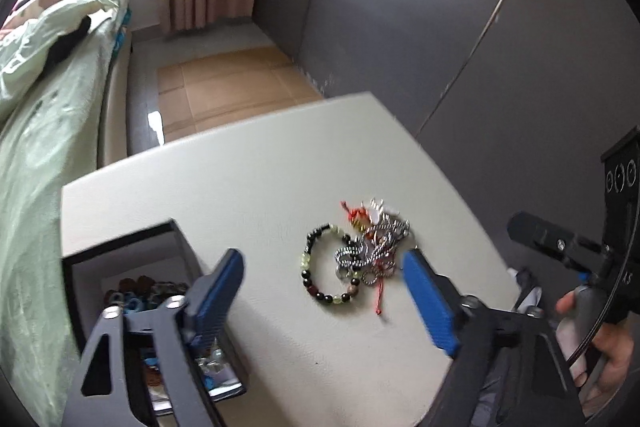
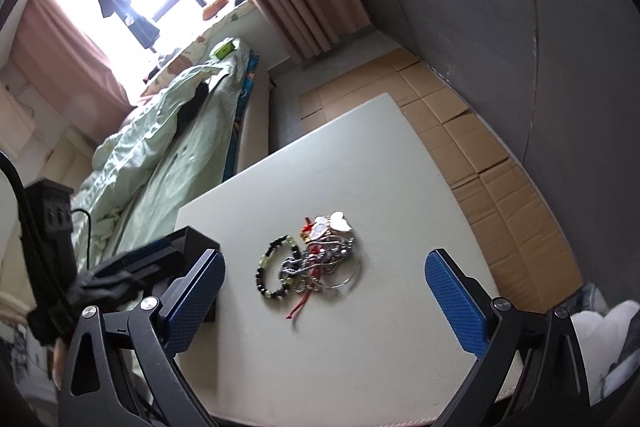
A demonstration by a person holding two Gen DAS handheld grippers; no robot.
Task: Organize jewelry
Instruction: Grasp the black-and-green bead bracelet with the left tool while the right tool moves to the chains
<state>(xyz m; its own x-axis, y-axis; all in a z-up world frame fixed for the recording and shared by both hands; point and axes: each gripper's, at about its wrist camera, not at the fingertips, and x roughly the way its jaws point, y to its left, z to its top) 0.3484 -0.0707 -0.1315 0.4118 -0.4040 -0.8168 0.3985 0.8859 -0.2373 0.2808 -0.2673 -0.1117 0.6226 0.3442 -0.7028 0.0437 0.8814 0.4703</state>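
Left gripper (image 1: 324, 291): jaws are seen spread wide, nothing held; it hangs above the table, with the jewelry pile framed between the blue pads (image 1: 430, 303) in the left wrist view.

Right gripper (image 2: 322, 301): jaws likewise wide apart and empty, raised over the near edge of the table.

Table (image 2: 380, 347): pale, matte top, filling the lower centre of both frames.

Jewelry pile (image 2: 320, 255): lies centre-right in the left wrist view and at centre in the right wrist view; silver chains (image 1: 374, 247), a red cord (image 1: 380, 297) and a white charm (image 2: 334, 221) are tangled together (single strands cannot be separated by eye).

Beaded bracelet (image 1: 324, 269): black and pale green beads, on the left flank of the pile, its right side touching the chains; the left arc lies free on bare table.

Jewelry box (image 1: 132, 267): black, open, lower left of the left wrist view; beaded pieces are already seen inside.

Step in hand (judged): the bracelet is to be picked next and moved to the box.

Method note: the free left arc should be approached from above, one pad inside the loop and one outside, and closed gently; a slow lift is advised.

Risk: chains may be dragged along if the grip is taken near the tangle.
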